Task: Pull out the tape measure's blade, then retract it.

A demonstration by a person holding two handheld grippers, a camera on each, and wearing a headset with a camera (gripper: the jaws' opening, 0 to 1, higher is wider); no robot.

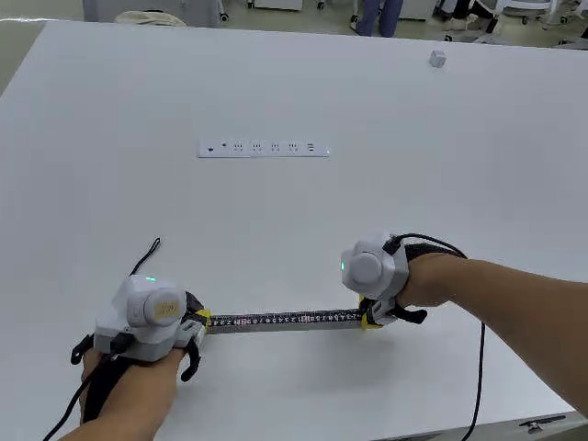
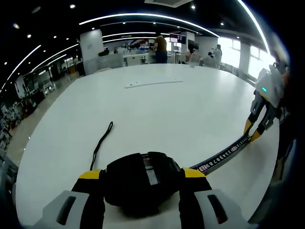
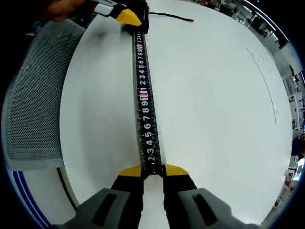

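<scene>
Along the white desk's point(image 1: 276, 83) near edge, the left gripper point(image 1: 197, 322) is clenching the black tape measure case point(image 2: 140, 186) while the right gripper point(image 3: 152, 171) is grasping the extended blade's point(image 3: 144, 95) end.

- The tape measure's case point(image 2: 143, 183) is mostly hidden under my left gripper point(image 1: 196, 318) in the head view.
- The tip of the blade point(image 3: 145, 105) is hidden between the jaws of my right gripper point(image 3: 153, 170).
- The small grey thing point(image 1: 437, 59) near the far edge of the table point(image 1: 276, 83) is too small to tell.
</scene>
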